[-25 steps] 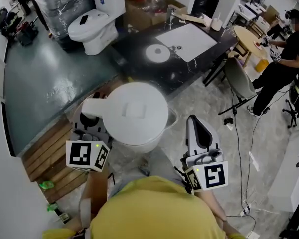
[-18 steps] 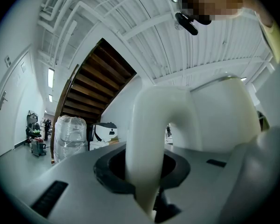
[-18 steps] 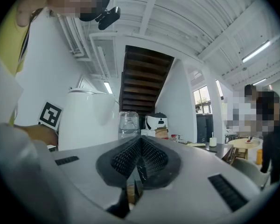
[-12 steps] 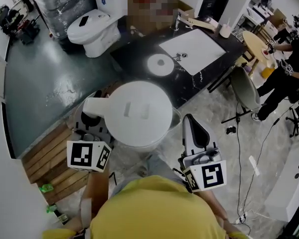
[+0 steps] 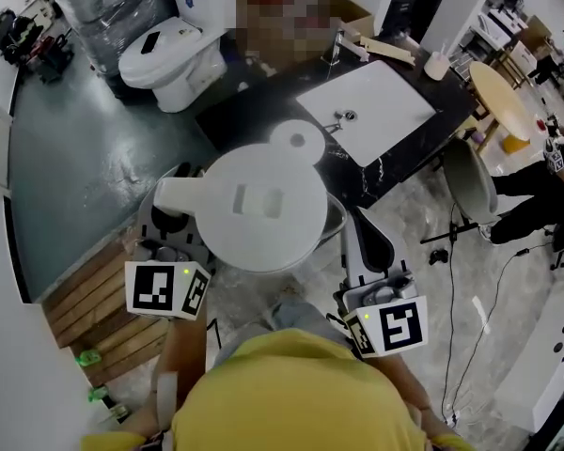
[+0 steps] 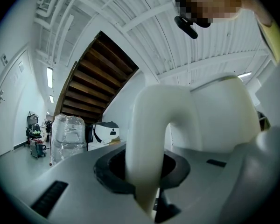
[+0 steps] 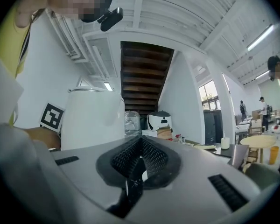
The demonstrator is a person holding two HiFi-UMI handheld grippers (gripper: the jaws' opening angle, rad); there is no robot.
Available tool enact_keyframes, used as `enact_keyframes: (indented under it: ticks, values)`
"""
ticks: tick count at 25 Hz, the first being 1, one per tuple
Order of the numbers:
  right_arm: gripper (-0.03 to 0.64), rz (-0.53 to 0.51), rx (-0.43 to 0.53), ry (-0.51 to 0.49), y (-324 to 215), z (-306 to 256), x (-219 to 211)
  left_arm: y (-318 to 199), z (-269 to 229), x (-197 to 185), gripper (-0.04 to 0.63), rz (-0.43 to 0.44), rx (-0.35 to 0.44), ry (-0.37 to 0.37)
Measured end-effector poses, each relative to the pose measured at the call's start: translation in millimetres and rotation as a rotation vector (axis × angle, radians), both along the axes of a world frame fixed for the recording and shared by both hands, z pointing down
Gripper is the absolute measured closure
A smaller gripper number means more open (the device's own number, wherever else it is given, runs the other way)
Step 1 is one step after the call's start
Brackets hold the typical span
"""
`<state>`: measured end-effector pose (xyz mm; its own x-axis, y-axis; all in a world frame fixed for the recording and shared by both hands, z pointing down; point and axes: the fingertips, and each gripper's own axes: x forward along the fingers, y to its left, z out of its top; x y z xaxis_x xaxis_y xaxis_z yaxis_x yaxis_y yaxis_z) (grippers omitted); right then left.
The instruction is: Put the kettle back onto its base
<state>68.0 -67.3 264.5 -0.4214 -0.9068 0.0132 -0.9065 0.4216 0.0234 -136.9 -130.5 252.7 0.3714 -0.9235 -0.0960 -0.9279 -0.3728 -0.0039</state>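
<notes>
Clamping the kettle (image 5: 258, 209) by its handle (image 6: 151, 139), left gripper (image 5: 169, 219) points level; right gripper (image 5: 362, 241) alongside, closed, empty.

Bright, even indoor light — ceiling tube lamps (image 7: 263, 35) glow overhead, shadows soft. Gripper views fisheye, black vignette at corners, straight lines bowed. Close-up kettle handle (image 6: 154, 143) soft-focus; white kettle lid (image 5: 254, 209) nearly blown out.

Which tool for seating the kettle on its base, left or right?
Left. The left tool grips the white plastic kettle by its handle, near the round white base; the right tool is shut, empty.
</notes>
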Motion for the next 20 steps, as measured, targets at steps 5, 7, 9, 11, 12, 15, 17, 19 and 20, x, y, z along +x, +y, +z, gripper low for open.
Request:
enact_keyframes:
  ticks: [5,7,9,11,12,15,17,19,20]
  values:
    - [0.603,-0.043,0.013,-0.008,-33.1,-2.2,5.5,-29.4,1.7,12.4,0.519,-0.022,0.0,0.007]
    - [0.603,-0.06,0.024,-0.007,-43.9,-3.7,7.6,-39.0,2.8,17.8,0.518,-0.03,-0.001,0.009]
    - [0.603,-0.067,0.031,-0.008,-53.8,-4.6,9.6,-47.4,6.0,21.8,0.518,-0.037,-0.01,0.013]
    - [0.603,-0.067,0.032,-0.014,-63.3,-4.0,10.0,-55.3,9.1,24.2,0.518,-0.039,-0.019,0.016]
    - [0.603,-0.066,0.032,-0.019,-68.4,-3.7,9.5,-59.4,9.9,25.0,0.518,-0.04,-0.02,0.014]
    - [0.603,-0.066,0.04,-0.027,-82.6,-4.5,5.0,-71.9,8.9,25.9,0.518,-0.047,-0.012,-0.001]
    - [0.603,-0.062,0.046,-0.026,-91.7,-5.5,3.0,-81.6,6.8,27.8,0.518,-0.049,0.0,-0.016]
    - [0.603,-0.053,0.044,-0.034,-101.8,-5.9,3.3,-92.8,5.0,30.9,0.518,-0.046,0.007,-0.027]
    - [0.603,-0.047,0.042,-0.041,-106.9,-6.3,4.3,-98.4,4.1,32.3,0.518,-0.043,0.01,-0.03]
